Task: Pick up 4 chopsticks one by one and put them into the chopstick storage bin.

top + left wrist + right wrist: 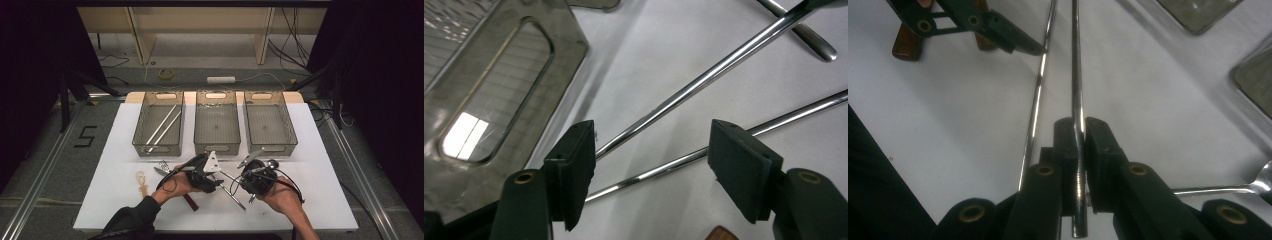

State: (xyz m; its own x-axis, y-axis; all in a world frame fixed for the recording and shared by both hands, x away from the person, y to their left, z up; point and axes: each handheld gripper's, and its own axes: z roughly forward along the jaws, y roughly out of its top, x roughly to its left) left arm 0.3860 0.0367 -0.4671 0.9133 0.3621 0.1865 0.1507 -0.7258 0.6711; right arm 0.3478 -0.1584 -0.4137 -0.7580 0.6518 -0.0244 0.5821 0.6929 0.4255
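Note:
Two chrome rods lie crossed on the white table (320, 170) between my hands. My right gripper (1079, 125) is shut on the end of one rod (1075, 75), which runs straight away from its jaws. The second rod (1036, 105) lies just beside it, loose on the table. My left gripper (656, 170) is open, its jaws standing on either side of both rods (674, 162) without touching them. In the high view the left gripper (216, 183) and right gripper (240, 184) face each other near the front middle.
Three mesh baskets stand in a row at the back; the left basket (141, 131) holds two more rods (162, 127). A spoon (1248, 187) lies by my right gripper. Wooden-handled tools (905, 42) and small utensils (141, 180) lie at the front left.

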